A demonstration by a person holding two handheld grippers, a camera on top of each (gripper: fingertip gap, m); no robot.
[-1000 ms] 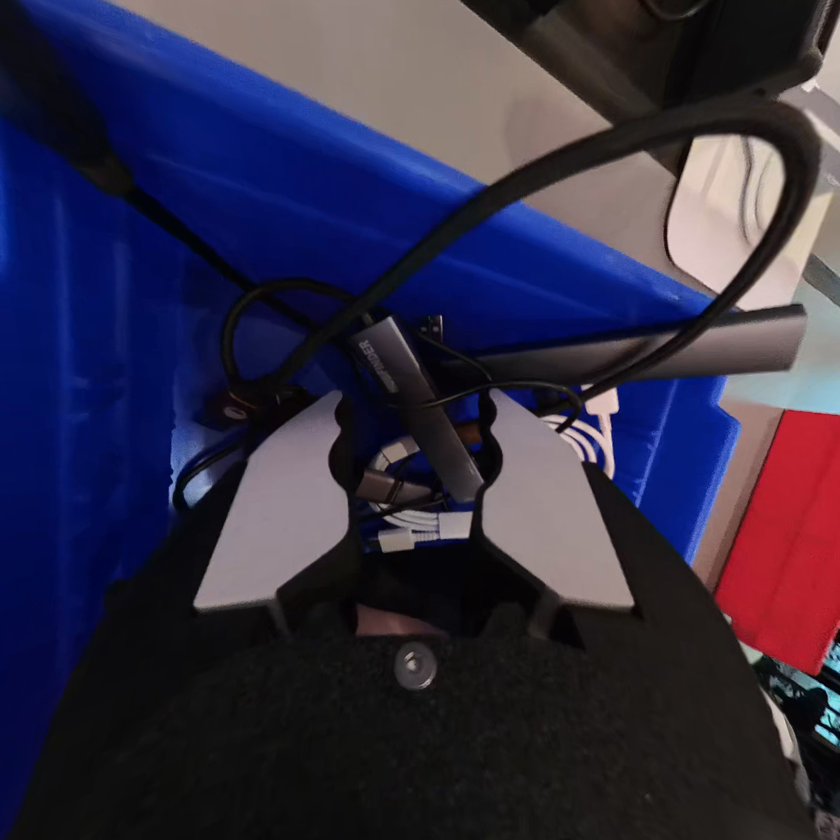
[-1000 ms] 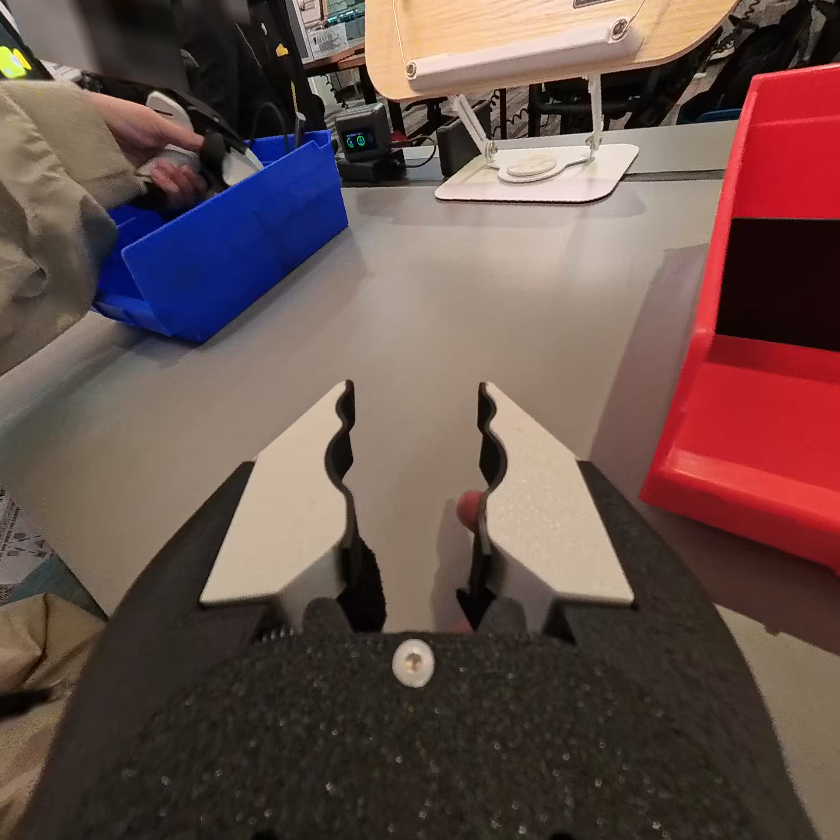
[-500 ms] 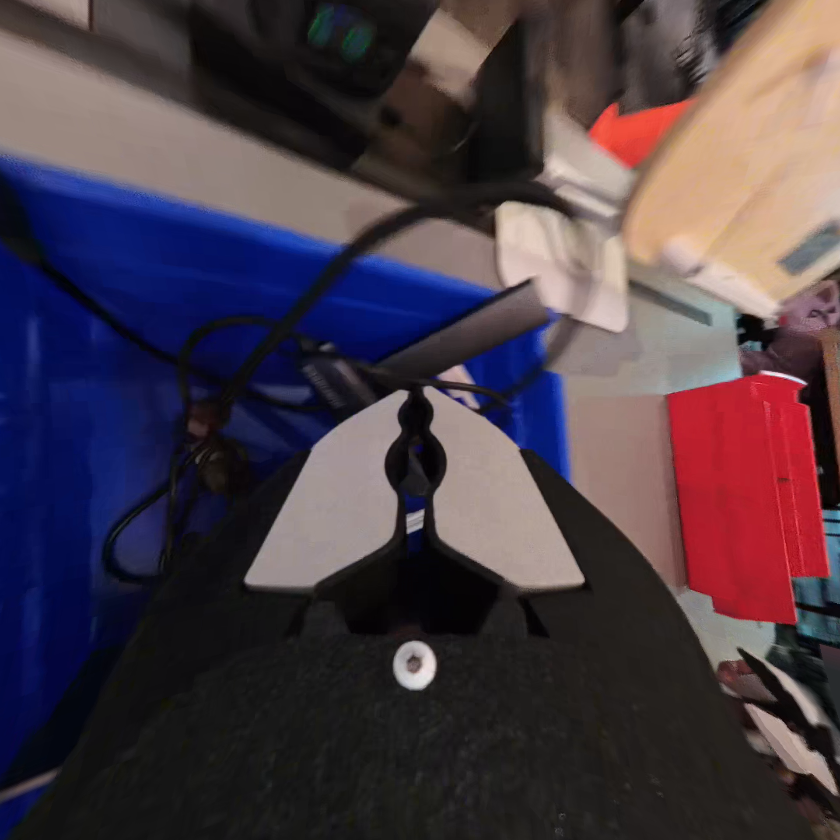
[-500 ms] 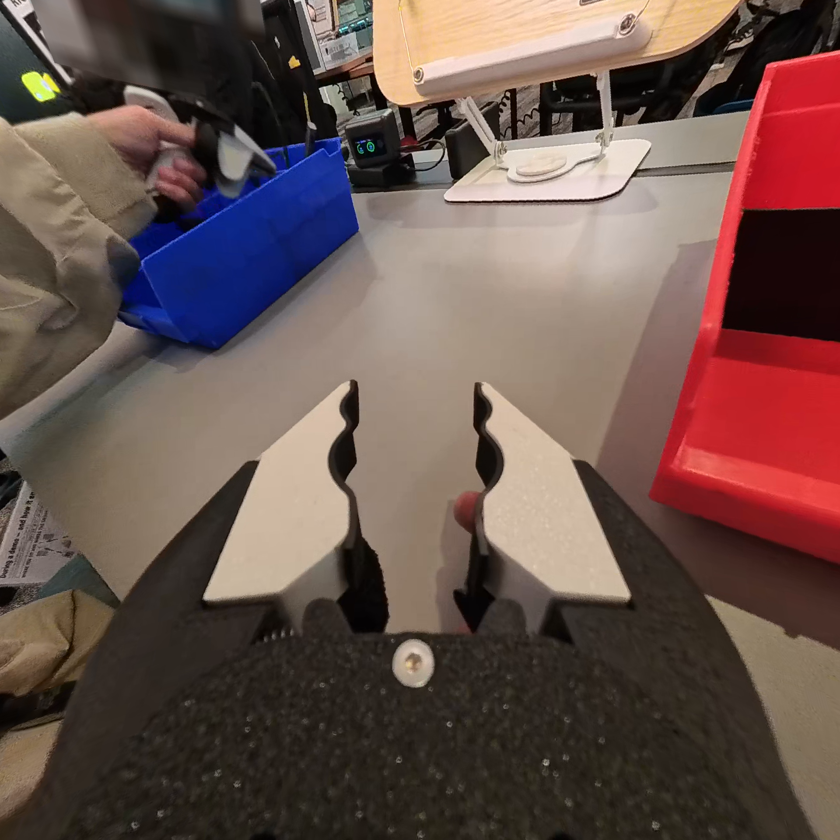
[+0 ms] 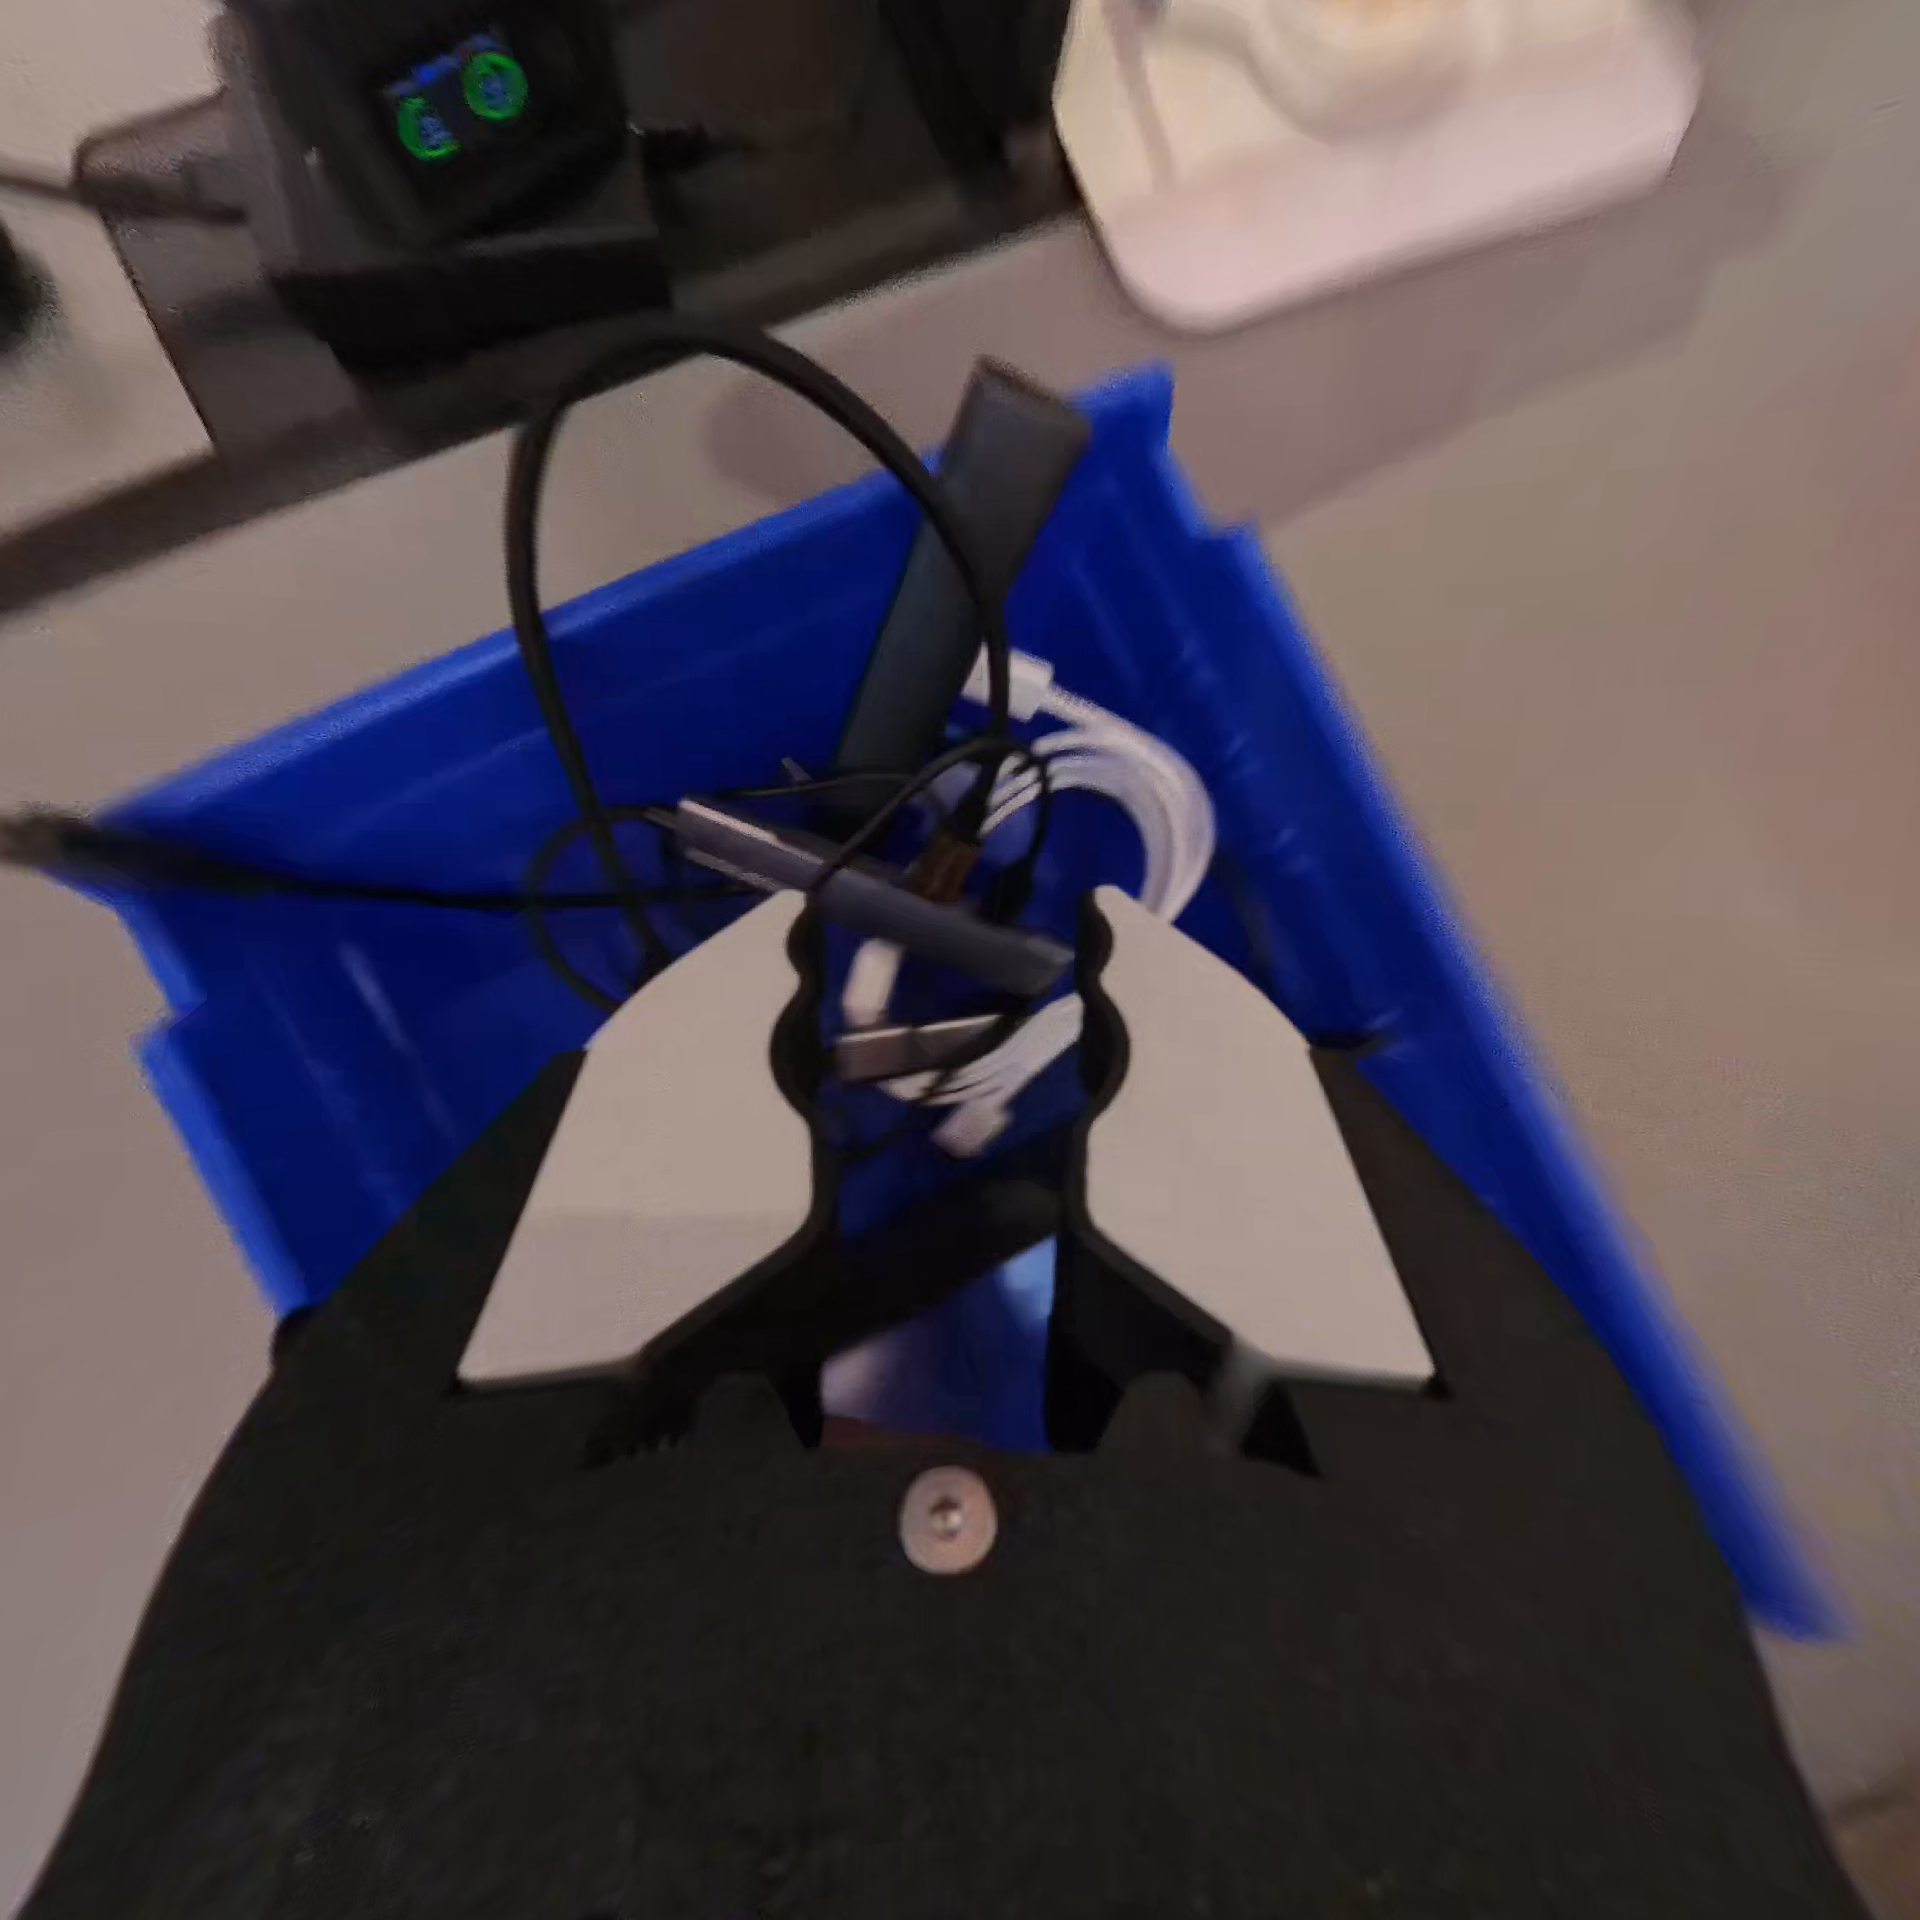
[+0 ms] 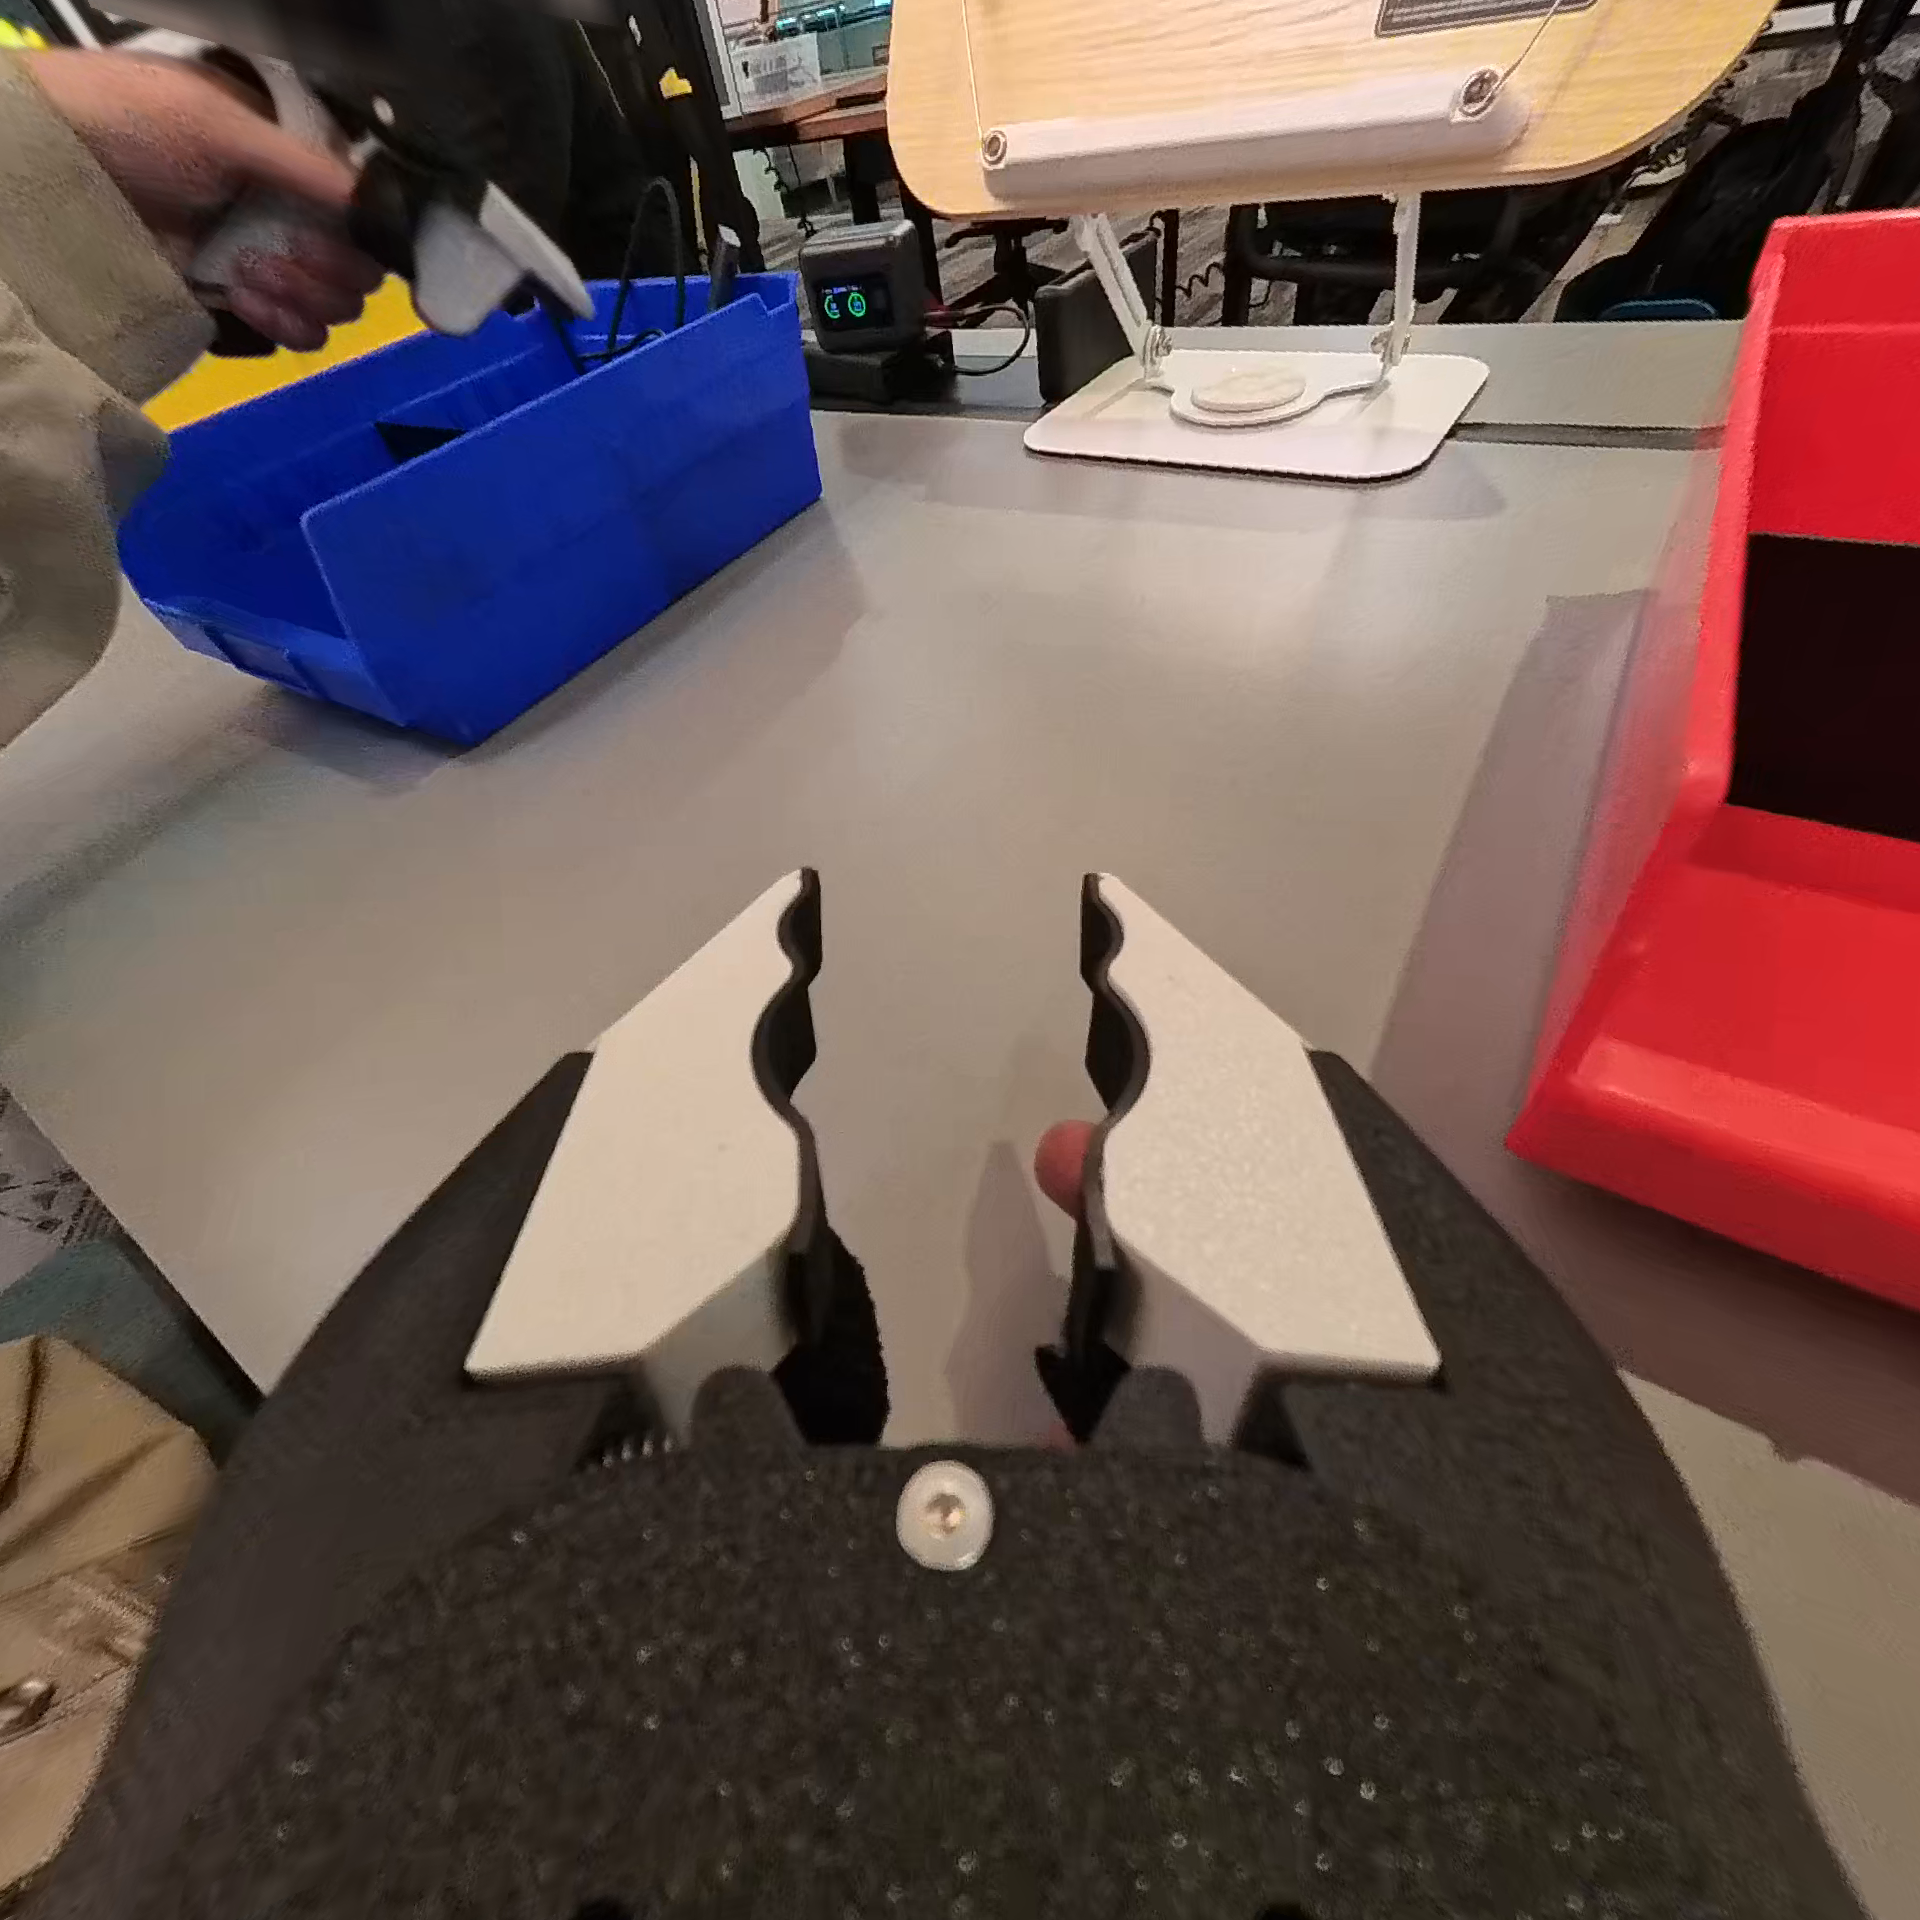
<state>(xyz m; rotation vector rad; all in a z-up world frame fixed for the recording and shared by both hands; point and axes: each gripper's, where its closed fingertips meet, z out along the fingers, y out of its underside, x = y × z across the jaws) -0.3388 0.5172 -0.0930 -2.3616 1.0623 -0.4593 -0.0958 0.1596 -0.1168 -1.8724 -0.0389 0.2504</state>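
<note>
My left gripper (image 5: pixel 945 904) is open and hovers over a blue bin (image 5: pixel 416 748). The bin holds a tangle: a slim grey hub (image 5: pixel 883 883) lying just beyond my fingertips, a longer dark hub (image 5: pixel 956 582) leaning upright, a black cable loop (image 5: pixel 540 582) and coiled white cables (image 5: pixel 1164 810). Nothing sits between the jaws. My right gripper (image 6: pixel 945 883) is open and empty above the bare grey table (image 6: pixel 1039 675). In the right wrist view the left gripper (image 6: pixel 577 307) shows above the blue bin (image 6: pixel 571 540), held by a hand (image 6: pixel 260 208).
A red bin (image 6: pixel 1766 1039) stands at the right. Behind the blue bin sit a small black device with a green display (image 6: pixel 857 301), a white stand base (image 6: pixel 1247 416) and a wooden board (image 6: pixel 1247 83) on it. A beige sleeve (image 6: pixel 52 364) is at the left edge. My right fingertips sit around 45 centimeters from my left ones.
My left gripper was open deep in the bin, shut half a second ago, and is now open again, higher and turned. My right gripper has stayed open and has barely moved.
</note>
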